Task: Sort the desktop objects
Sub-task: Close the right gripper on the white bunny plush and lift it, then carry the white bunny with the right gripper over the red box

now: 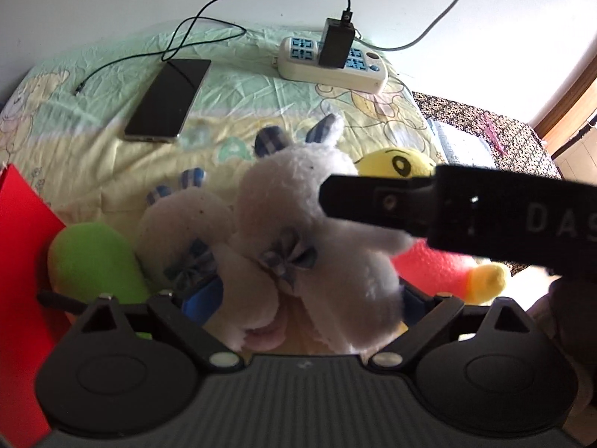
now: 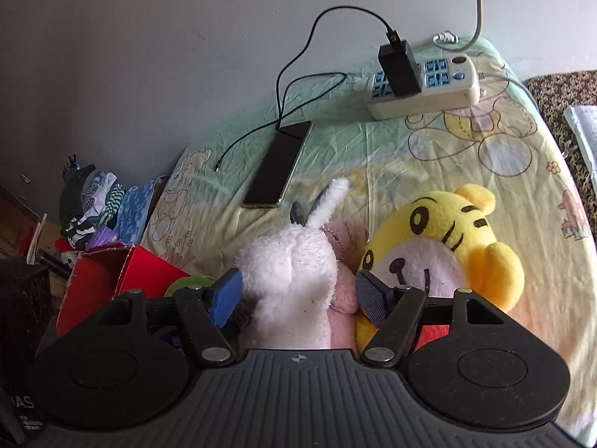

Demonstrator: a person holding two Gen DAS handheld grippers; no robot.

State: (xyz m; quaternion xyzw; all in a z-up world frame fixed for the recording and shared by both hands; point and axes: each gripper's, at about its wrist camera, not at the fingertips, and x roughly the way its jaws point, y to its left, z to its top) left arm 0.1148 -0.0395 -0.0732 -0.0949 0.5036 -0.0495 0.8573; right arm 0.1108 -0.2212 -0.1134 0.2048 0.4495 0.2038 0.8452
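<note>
A white plush rabbit (image 1: 298,201) with blue checked ears and a bow lies on the bedsheet, feet towards the left wrist camera. My left gripper (image 1: 306,296) is shut on its bulky body, whose fur spills over both blue pads. My right gripper (image 2: 300,295) comes in from the right and is shut on the rabbit's head (image 2: 291,261), one ear sticking up beyond it. One of its black fingers (image 1: 373,198) crosses the left wrist view. A second white plush (image 1: 179,224) lies against the first. A pink plush (image 2: 343,239) shows behind.
A yellow tiger plush (image 2: 447,231) lies just right of the rabbit. A green plush (image 1: 89,261) and a red box (image 2: 112,272) are on the left. Farther back lie a phone (image 1: 168,100), a loose cable (image 1: 112,63) and a power strip (image 1: 332,63) with a black charger.
</note>
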